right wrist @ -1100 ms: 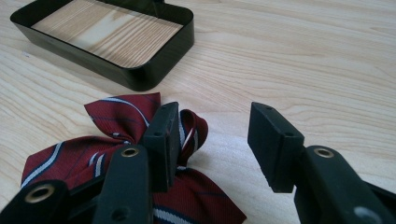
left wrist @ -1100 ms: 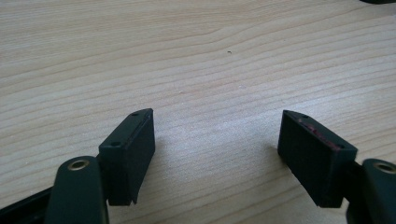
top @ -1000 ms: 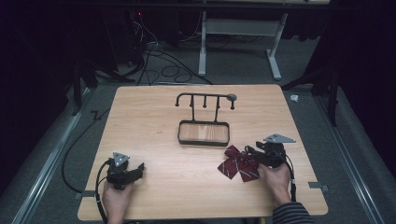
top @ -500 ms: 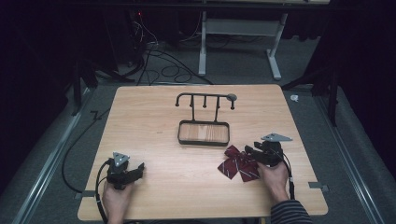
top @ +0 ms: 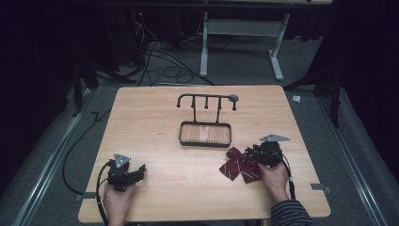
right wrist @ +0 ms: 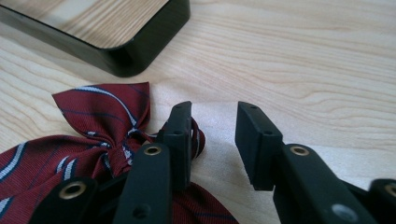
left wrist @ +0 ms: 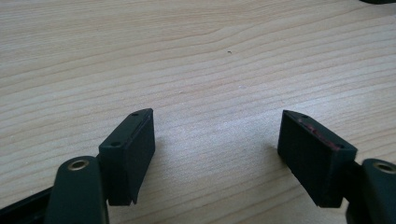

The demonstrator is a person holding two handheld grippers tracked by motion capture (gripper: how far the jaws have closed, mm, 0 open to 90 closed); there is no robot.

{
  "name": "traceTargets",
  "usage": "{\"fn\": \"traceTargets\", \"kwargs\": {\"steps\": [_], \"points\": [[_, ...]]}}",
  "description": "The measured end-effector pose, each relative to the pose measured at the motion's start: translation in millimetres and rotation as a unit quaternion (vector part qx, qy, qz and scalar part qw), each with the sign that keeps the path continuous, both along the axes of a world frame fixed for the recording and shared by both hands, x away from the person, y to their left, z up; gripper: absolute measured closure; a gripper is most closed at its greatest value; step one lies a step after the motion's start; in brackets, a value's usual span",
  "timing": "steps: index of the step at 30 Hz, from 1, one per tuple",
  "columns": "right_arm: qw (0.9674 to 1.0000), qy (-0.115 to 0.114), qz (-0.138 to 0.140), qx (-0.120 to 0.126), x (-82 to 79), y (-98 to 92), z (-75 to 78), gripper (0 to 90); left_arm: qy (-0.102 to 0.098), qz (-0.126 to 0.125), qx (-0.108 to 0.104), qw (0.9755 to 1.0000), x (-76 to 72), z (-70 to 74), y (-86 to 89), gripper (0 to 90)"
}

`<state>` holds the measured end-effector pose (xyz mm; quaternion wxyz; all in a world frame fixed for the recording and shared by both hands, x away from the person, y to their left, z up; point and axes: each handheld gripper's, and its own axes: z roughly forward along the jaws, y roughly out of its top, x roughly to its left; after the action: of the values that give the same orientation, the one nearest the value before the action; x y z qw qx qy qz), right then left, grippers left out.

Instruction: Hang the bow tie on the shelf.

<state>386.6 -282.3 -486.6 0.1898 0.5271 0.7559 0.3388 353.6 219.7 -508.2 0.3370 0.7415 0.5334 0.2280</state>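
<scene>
No writing or label can be read on anything here. The bow tie (top: 241,165) is dark red cloth with thin pale and dark stripes, pinched at a knot, its wings fanned flat on the tabletop (top: 160,127) just in front of the tray (top: 205,135) of the black rack. The right gripper (right wrist: 212,140) sits low at the bow's right edge; its fingers (right wrist: 180,135) have just been closing, 1 touching the knot, bare wood in the gap. The left gripper (left wrist: 217,156) rests well apart, fingers spread over bare wood.
</scene>
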Motion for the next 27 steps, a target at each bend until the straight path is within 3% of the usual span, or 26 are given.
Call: {"fn": "traceTargets", "kwargs": {"steps": [5,12,18,27], "points": [[0.9999,0.012,0.005,-0.009,2.0,1.4,-3.2,77.5,0.000,0.000,0.000,1.0000,0.0,0.0,0.0,28.0],[0.9997,0.012,0.008,-0.018,1.7,3.7,-3.6,89.6,0.000,0.000,0.000,1.0000,0.0,0.0,0.0,27.9],[0.9998,0.004,0.010,-0.014,-0.9,3.9,0.0,90.0,0.000,0.000,0.000,1.0000,0.0,0.0,0.0,28.0],[0.9994,-0.025,0.021,-0.013,-5.3,8.2,15.8,90.0,0.001,-0.001,-0.001,1.0000,0.0,0.1,0.5,27.9]]}}
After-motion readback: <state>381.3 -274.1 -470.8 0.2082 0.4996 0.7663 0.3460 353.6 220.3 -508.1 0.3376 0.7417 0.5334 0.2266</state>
